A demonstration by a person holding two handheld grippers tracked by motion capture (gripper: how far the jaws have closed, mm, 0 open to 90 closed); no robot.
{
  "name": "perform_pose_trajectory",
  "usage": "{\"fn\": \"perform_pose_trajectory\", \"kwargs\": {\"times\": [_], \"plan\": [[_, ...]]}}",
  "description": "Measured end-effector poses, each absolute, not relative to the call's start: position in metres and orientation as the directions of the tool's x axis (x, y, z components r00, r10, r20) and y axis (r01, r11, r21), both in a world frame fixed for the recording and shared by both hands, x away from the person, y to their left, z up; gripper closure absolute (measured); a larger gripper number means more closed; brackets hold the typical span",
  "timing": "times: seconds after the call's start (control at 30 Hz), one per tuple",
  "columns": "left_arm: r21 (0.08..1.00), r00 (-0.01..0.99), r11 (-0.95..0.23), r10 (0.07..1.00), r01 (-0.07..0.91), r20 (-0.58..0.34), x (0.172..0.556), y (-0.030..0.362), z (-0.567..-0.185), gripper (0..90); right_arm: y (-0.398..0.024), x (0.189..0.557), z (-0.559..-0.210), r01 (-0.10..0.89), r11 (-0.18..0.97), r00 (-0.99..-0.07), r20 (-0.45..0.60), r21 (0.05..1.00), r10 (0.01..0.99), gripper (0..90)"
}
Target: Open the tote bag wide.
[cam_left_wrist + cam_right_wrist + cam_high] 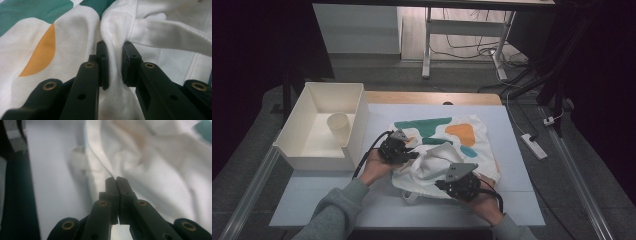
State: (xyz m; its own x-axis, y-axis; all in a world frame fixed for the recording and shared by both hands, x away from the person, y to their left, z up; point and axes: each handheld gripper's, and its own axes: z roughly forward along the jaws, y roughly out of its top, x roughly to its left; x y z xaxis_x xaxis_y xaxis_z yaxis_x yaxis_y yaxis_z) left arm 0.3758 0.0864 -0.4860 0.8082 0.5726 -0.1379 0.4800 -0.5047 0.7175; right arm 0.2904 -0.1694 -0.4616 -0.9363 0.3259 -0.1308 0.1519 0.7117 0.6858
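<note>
Pinching tote bag [447,150] mid-table: left gripper [115,62] jaws part-spread around a fabric ridge, right gripper [116,182] pressed together on the hem. Best lifting both evenly, keeping hem taut, avoiding slip.

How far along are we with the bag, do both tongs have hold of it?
Done: both are gripping. The left tongs pinch a fold of the cloth bag, the right tongs its edge. In hand: opening or folding it, I can't tell which. Left: the cup sits untouched in the bin.
</note>
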Motion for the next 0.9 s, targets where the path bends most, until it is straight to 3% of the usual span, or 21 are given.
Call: {"fn": "perform_pose_trajectory", "kwargs": {"times": [0.67,0.9], "plan": [[0.723,0.814,-0.509,0.568,0.467,-0.126,0.375,0.086,-0.486,77.2,-0.193,0.33,-0.419,0.143,0.613,-0.846,-0.225,0.777,0.483,88.6],[0.723,0.814,-0.513,0.569,0.463,-0.117,0.374,0.085,-0.485,77.1,-0.2,0.36,-0.413,0.17,0.574,-0.804,-0.224,0.801,0.55,88.7]]}}
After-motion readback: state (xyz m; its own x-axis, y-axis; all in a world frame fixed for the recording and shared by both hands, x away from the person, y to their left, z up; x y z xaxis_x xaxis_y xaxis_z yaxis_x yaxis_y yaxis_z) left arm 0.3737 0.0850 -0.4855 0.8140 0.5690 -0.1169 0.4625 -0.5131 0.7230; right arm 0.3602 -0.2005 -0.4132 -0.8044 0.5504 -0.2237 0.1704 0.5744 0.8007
